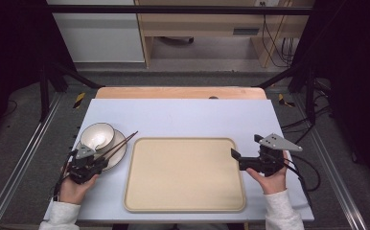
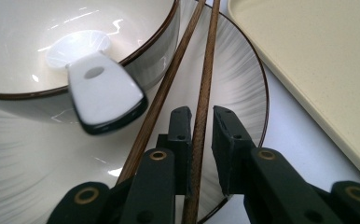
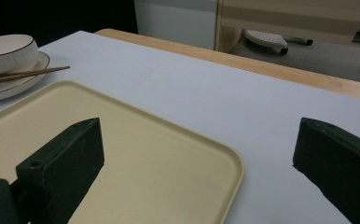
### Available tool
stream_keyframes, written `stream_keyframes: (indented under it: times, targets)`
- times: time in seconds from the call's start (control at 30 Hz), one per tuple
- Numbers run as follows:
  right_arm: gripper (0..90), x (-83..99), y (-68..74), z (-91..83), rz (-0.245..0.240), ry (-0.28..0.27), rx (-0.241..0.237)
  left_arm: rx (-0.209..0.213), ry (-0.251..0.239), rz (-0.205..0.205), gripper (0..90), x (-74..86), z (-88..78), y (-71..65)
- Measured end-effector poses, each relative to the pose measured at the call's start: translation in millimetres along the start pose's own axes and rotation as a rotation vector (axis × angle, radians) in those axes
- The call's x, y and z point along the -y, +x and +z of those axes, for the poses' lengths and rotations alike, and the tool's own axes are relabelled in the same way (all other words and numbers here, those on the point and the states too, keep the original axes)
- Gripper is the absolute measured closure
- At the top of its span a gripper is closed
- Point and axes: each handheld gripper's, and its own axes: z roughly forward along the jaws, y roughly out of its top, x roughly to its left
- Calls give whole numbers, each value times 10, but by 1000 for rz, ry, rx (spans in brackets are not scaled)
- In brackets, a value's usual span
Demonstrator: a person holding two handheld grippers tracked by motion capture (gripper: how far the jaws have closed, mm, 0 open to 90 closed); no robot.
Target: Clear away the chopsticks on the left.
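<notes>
Left gripper [image 2: 200, 123] sits at about 8 o'clock on the table, over the near edge of the plate [image 1: 118, 154]. Its jaws are nearly closed around one chopstick [image 2: 202, 100]; the inner faces look to be touching the wood, though a sliver of gap on the right side can't be ruled out from this angle. Reads as a grip on that single stick, taken near its low end so it can be lifted clear.

Second chopstick [image 2: 162, 95] lies just left of the jaws, outside them, leaning against the bowl [image 2: 38, 42]. Both sticks rest across the plate rim and point toward 1 o'clock. Bowl sits on the plate, with a white spoon [image 2: 104, 91] in it, handle hanging over the rim toward the camera.

Right gripper [image 1: 246, 159] is at 4 o'clock, jaws wide apart, holding nothing, parked at the right edge of the tray [image 1: 140, 191]. Tray is bare at table centre, likely the drop spot. Right hand looks to be waiting while the left does the picking.
</notes>
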Motion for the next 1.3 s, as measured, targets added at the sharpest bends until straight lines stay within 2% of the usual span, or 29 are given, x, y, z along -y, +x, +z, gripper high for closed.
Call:
stream_keyframes:
  times: [0.27,0.47,0.5,0.67,0.97,1.17,1.3]
  targets:
    - [22,2,0,5,-3,1,0,3,9,1,841,-18,18,-27]
    - [22,0,3,1,1,2,0,5,1,2,843,-20,0,-63]
    - [22,-1,3,-1,1,1,0,0,-12,-6,843,-26,-15,-82]
    - [22,-3,1,-8,4,0,-1,-12,-15,-6,843,-33,-59,-118]
    - [22,-13,-12,-37,7,-12,5,-31,-73,-46,843,-52,-184,-231]
    - [21,-15,-11,-45,13,-14,9,-39,-120,-80,843,-68,-265,-355]
    - [20,-18,-22,-57,9,-20,10,-56,-153,-103,843,-84,-311,-495]
